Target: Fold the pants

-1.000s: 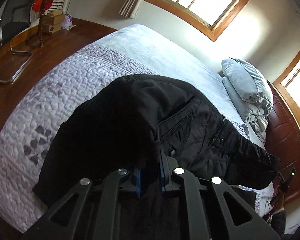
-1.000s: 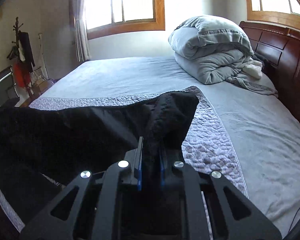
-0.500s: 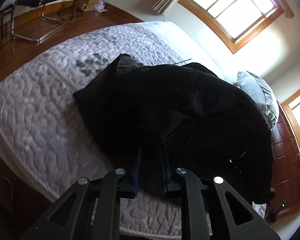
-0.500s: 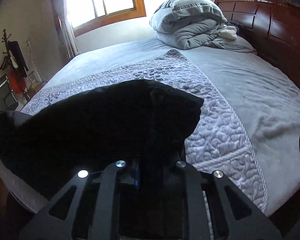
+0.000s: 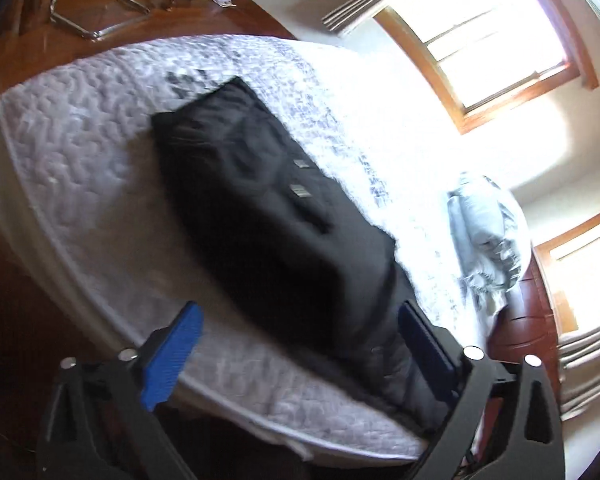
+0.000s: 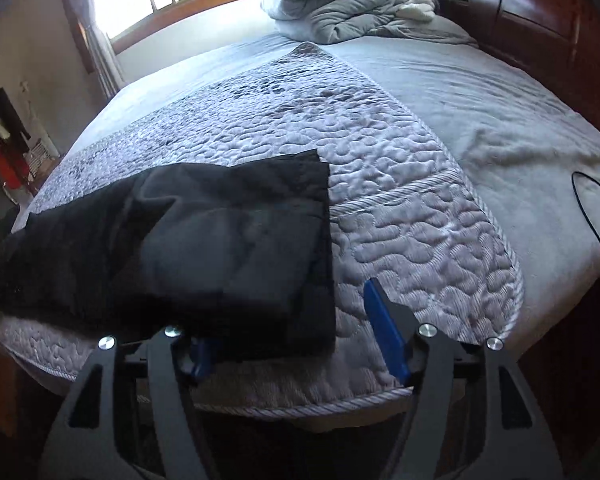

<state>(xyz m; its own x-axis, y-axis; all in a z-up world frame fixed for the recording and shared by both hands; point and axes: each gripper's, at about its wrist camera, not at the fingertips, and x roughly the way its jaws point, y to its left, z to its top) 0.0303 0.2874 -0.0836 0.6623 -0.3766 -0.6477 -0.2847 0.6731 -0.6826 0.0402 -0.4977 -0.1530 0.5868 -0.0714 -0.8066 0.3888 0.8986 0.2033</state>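
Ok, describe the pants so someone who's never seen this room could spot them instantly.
Find the big bed with its wooden headboard. Near its foot lies a quilted lavender runner. The pants lie folded flat on it, the only black item on the bed.

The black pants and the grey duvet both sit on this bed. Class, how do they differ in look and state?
The black pants lie flat in a neat folded slab with straight edges; the grey duvet is bundled in a loose, rumpled heap. The pants rest on the quilted cover near the foot of the bed; the duvet sits by the wooden headboard. Neither is held: both tongs are open.
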